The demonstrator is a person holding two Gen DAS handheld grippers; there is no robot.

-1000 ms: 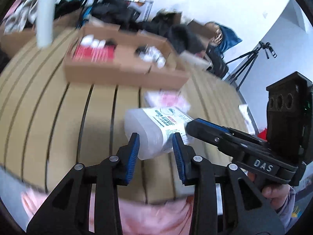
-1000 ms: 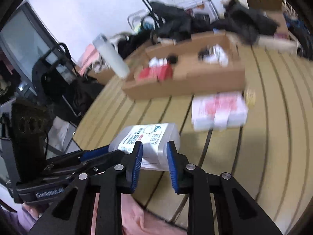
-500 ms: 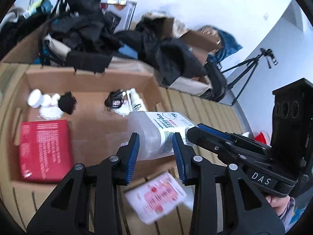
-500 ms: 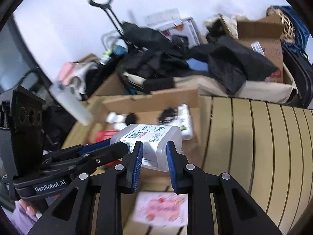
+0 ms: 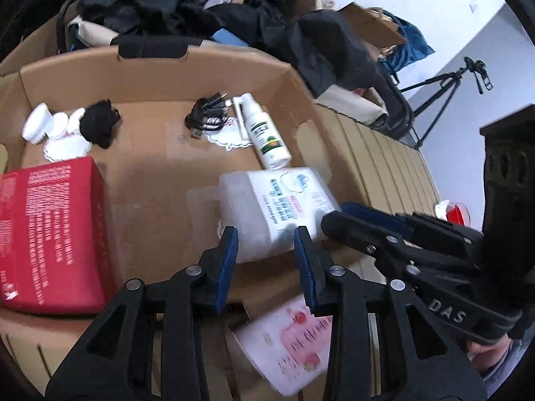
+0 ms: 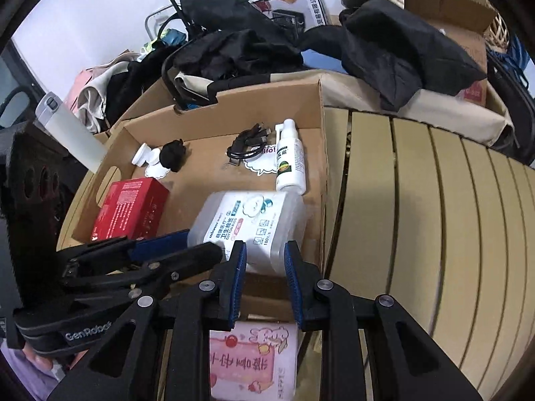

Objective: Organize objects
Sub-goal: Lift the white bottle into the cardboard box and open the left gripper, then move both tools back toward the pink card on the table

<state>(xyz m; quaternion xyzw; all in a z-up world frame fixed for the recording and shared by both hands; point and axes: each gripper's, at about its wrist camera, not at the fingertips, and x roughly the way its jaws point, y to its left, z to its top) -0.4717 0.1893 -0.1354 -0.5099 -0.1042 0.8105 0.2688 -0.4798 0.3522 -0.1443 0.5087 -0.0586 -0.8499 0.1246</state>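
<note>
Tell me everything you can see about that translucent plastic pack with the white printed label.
The translucent plastic pack is boxy with rounded corners and a white label printed in blue and pink, seemingly holding cotton swabs. It lies flat over the cardboard box, beside the white spray bottle. The left hand-held gripper and right hand-held gripper both clamp its near edges.
</note>
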